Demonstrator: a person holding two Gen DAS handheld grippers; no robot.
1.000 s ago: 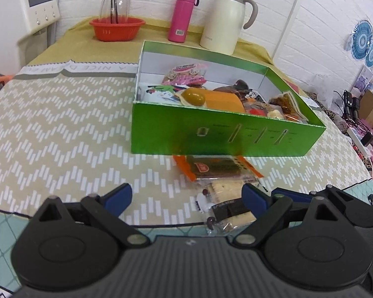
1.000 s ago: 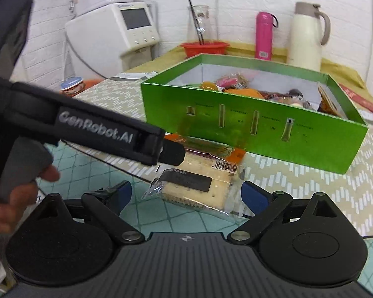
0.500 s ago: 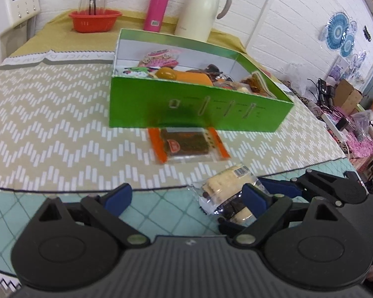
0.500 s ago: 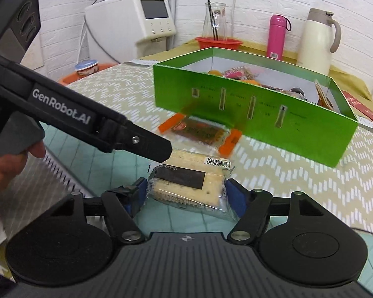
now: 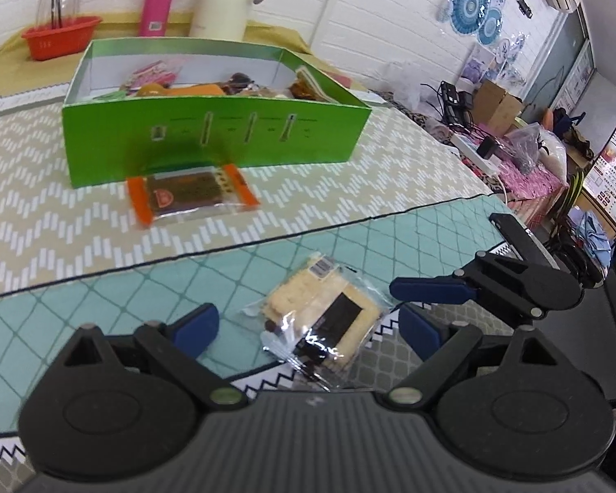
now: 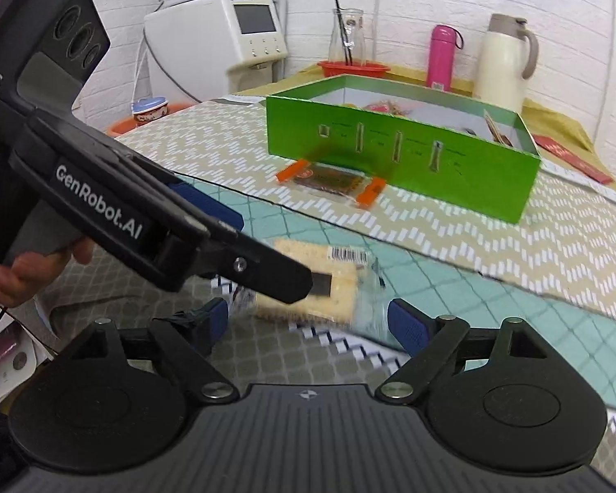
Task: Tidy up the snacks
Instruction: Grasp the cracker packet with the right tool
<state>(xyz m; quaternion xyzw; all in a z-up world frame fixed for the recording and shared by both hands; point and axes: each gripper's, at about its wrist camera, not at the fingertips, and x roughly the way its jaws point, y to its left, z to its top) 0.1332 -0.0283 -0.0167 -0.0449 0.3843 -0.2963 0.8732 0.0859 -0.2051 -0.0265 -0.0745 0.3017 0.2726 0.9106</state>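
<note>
The cracker packet point(image 5: 322, 320) lies at the tabletop's point(image 5: 102, 287) near edge, between both spread-jawed grippers, left gripper point(image 5: 308, 328) and right gripper point(image 6: 308, 324), neither pinching it. Probably it is bound for the green box point(image 5: 209, 139) mid-table.

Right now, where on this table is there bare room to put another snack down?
The beige zigzag cloth left of the green cardboard box lies bare, as does the strip right of the orange-edged snack packet. The teal diamond cloth to the left is free too. It is crowded around the clear-wrapped cracker packet, between both tongs.
</note>
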